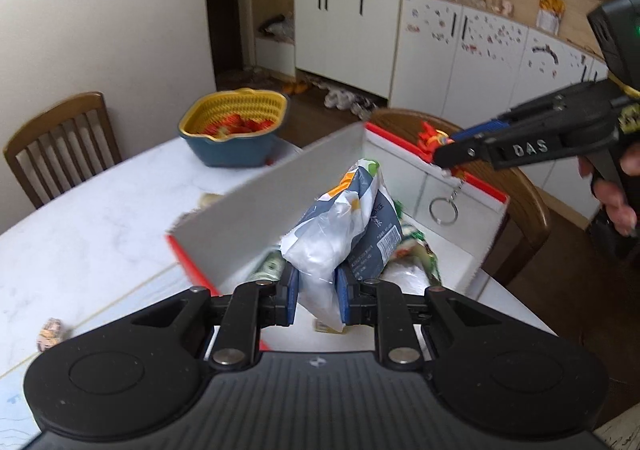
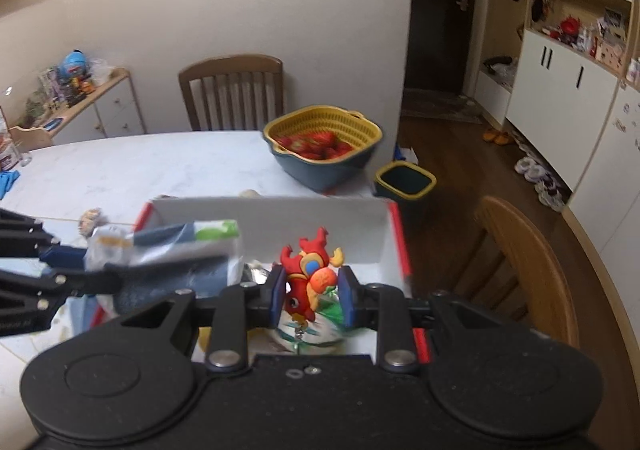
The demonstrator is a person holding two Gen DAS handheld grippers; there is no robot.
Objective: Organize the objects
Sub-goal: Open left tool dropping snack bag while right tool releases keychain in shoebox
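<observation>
In the left wrist view, the left gripper point(image 1: 317, 296) sits at bottom centre, its blue pads clamped on the lower end of a crinkled grey-and-white plastic snack bag point(image 1: 344, 226) with an orange patch. The bag rises from between the fingers toward the middle of the frame and hangs over the open white cardboard box with red edging point(image 1: 272, 197), whose long grey-white wall crosses the centre diagonally. More packets, too blurred to name, lie on the box floor under the bag.

At the right edge of that view, the right gripper point(image 1: 450, 153) reaches in from the upper right, pinching a red rubber cartoon-animal keychain point(image 1: 430, 137); its chain and metal ring point(image 1: 442, 209) dangle below the fingertips, against the box's far wall.

The right wrist view shows the same keychain point(image 2: 308, 278) at centre, held between that gripper's point(image 2: 312, 298) two blue pads, directly above the box point(image 2: 280, 209) interior. The left gripper point(image 2: 64, 270) enters from the left edge with the bag point(image 2: 172, 250) sticking out rightward over the box's left part.

A yellow slotted basket in a dark blue bowl point(image 1: 234, 129), holding red items, stands on the white marble-patterned table point(image 1: 100, 201) beyond the box, in the upper left of the left view. A small wrapped sweet point(image 1: 50, 332) lies on the table at lower left.
</observation>
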